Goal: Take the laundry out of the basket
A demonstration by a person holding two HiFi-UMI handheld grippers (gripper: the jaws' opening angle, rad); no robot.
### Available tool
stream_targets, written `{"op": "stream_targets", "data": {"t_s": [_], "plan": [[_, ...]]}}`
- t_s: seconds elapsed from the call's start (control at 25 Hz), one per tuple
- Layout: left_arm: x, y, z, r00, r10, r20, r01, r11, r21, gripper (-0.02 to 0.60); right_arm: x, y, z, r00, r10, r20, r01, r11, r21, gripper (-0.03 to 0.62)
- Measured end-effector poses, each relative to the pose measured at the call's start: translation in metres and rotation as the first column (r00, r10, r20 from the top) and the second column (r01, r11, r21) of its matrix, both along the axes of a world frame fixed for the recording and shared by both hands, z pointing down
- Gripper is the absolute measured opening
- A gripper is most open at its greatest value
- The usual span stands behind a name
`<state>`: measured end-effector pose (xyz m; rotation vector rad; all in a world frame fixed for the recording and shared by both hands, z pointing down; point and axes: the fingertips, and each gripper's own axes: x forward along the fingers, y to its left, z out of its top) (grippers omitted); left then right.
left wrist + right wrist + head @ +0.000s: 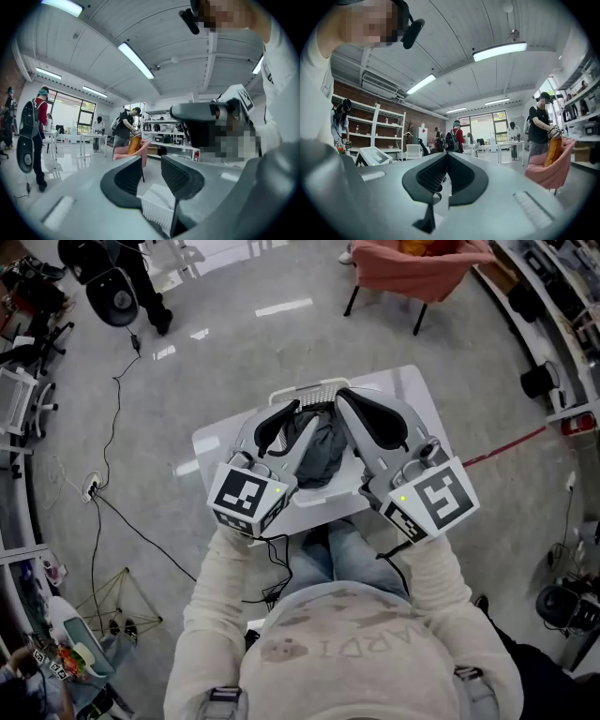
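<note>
A white laundry basket (309, 390) stands on a small white table (405, 390) in front of me. Dark grey laundry (321, 451) fills it. My left gripper (296, 414) hovers over the basket's left side with its jaws a little apart and nothing between them. In the left gripper view the gripper (152, 165) points across the room, with the basket's white mesh rim (157, 208) just below it. My right gripper (343, 396) is over the basket's right side. In the right gripper view its pads (436, 173) meet at the tip, holding nothing.
A pink chair (422, 268) stands beyond the table. Black cables (117, 517) run over the grey floor at the left. Shelves and equipment line the right wall (562, 296). Several people (127, 124) stand about the room. A red line (506, 448) crosses the floor.
</note>
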<state>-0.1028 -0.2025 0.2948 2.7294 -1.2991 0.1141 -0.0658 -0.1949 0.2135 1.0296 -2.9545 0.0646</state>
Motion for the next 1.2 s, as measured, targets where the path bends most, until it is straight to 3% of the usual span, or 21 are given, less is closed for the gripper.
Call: {"op": "stream_targets", "data": {"t_s": [0.2, 0.32, 0.52, 0.92, 1.2], "plan": [[0.006, -0.026, 0.052, 0.998, 0.033, 0.054, -0.030, 0.998, -0.049, 0.154, -0.004, -0.029, 0.022, 1.000, -0.005, -0.013, 0.004, 0.999, -0.034, 0.028], [0.007, -0.043, 0.088, 0.997, 0.047, 0.055, -0.045, 0.998, -0.046, 0.169, -0.007, -0.049, 0.041, 1.000, -0.006, -0.015, 0.005, 0.998, -0.055, 0.028], [0.010, -0.067, 0.150, 0.995, 0.074, 0.070, -0.067, 0.993, -0.101, 0.183, -0.009, -0.075, 0.085, 1.000, -0.007, -0.023, 0.005, 0.996, -0.091, 0.028], [0.025, -0.093, 0.261, 0.989, 0.111, 0.095, -0.084, 0.963, -0.255, 0.210, 0.000, -0.115, 0.164, 1.000, 0.022, -0.006, -0.023, 0.988, -0.152, 0.028], [0.037, -0.104, 0.304, 0.988, 0.105, 0.112, -0.062, 0.942, -0.331, 0.221, 0.009, -0.124, 0.194, 0.999, 0.034, -0.008, -0.035, 0.984, -0.174, 0.028]]}}
